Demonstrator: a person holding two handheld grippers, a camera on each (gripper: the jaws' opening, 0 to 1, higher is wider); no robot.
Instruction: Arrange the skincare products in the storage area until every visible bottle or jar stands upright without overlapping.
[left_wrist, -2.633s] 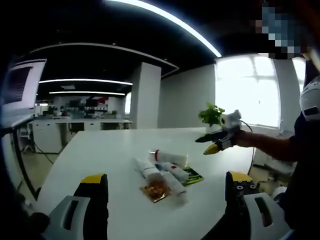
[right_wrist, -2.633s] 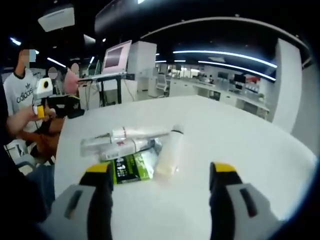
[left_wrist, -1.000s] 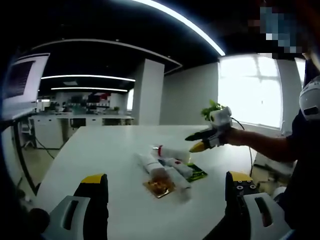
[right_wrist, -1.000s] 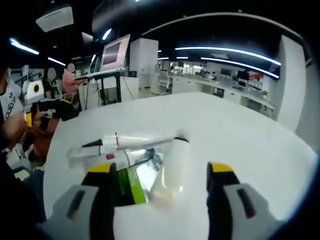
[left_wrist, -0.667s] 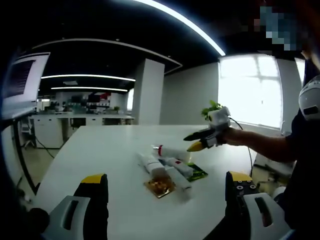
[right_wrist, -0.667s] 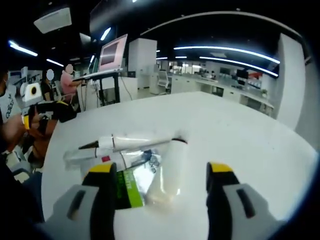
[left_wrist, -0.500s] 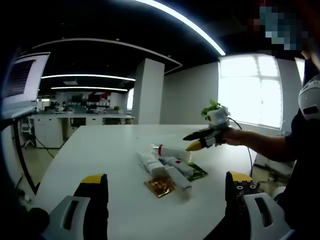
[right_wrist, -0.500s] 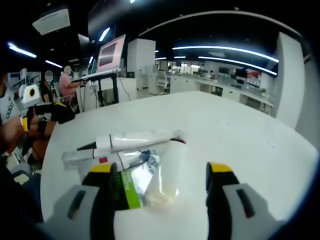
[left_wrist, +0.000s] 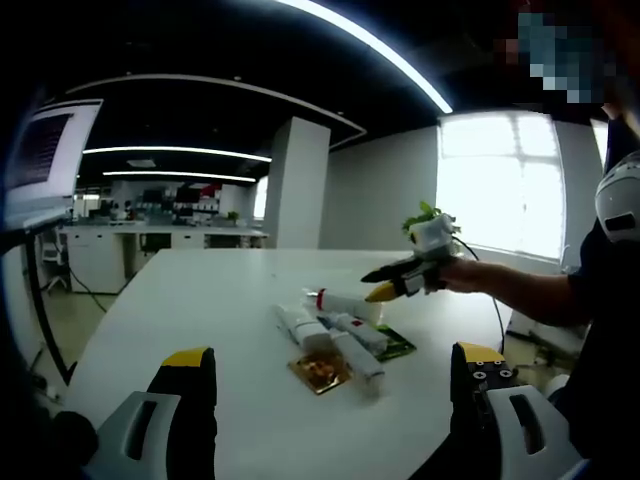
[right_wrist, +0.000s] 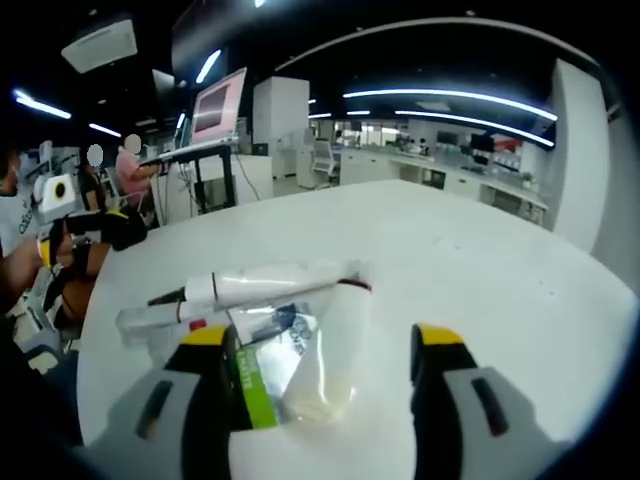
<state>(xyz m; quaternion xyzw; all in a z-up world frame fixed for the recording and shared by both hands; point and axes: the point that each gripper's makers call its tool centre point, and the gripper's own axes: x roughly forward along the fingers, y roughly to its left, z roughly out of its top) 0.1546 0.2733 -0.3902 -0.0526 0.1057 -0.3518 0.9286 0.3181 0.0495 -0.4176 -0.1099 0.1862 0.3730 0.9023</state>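
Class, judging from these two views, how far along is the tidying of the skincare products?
Done: nothing; the tubes lie flat in an overlapping pile on the table. In hand: the right tongs, open, are near the closest tube; the left tongs are open, away from the pile. Left: stand everything upright, apart.

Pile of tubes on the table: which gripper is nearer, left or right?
Right. The right gripper hangs open just over the pile of tubes, a tube between its jaws. The left gripper is open too, farther back across the table.
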